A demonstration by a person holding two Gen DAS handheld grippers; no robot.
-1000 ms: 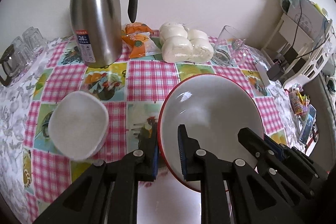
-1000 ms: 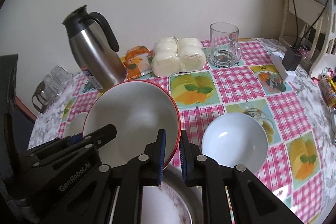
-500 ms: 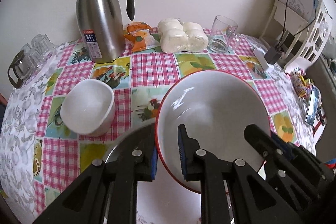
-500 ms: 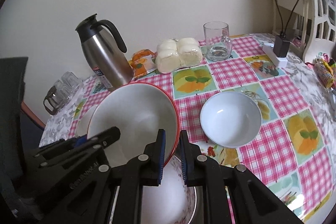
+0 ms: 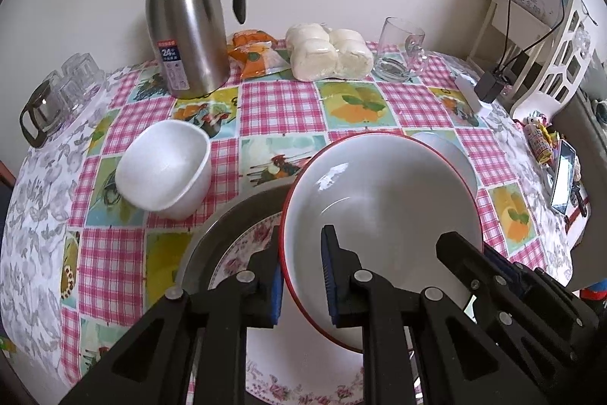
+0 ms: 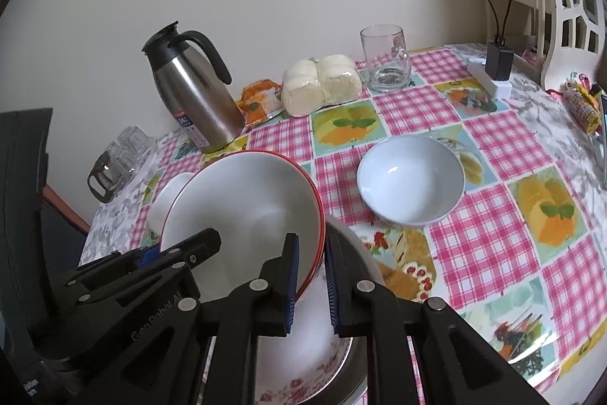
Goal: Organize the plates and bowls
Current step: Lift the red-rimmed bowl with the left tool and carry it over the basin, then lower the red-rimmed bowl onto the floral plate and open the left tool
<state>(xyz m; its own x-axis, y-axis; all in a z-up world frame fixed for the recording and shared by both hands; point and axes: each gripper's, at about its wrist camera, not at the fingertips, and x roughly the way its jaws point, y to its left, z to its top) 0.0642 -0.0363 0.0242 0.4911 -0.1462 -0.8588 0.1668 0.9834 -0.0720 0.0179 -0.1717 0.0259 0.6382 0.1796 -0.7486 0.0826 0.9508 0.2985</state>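
Pinching one glossy round red-rimmed bowl (image 5: pixel 379 200), both tools (image 5: pixel 301 278) (image 6: pixel 312 281) seemingly grip its rim.

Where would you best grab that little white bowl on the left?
By its rim, I'd guess. The white bowl stands upright and open on the tablecloth, with thin walls and nothing inside, so one finger could go inside and one outside. Coming down from above onto the near edge looks easiest; the jug stands behind it.

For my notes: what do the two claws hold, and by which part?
Both hold the red-rimmed white bowl by its rim: left claw, right claw, opposite sides.
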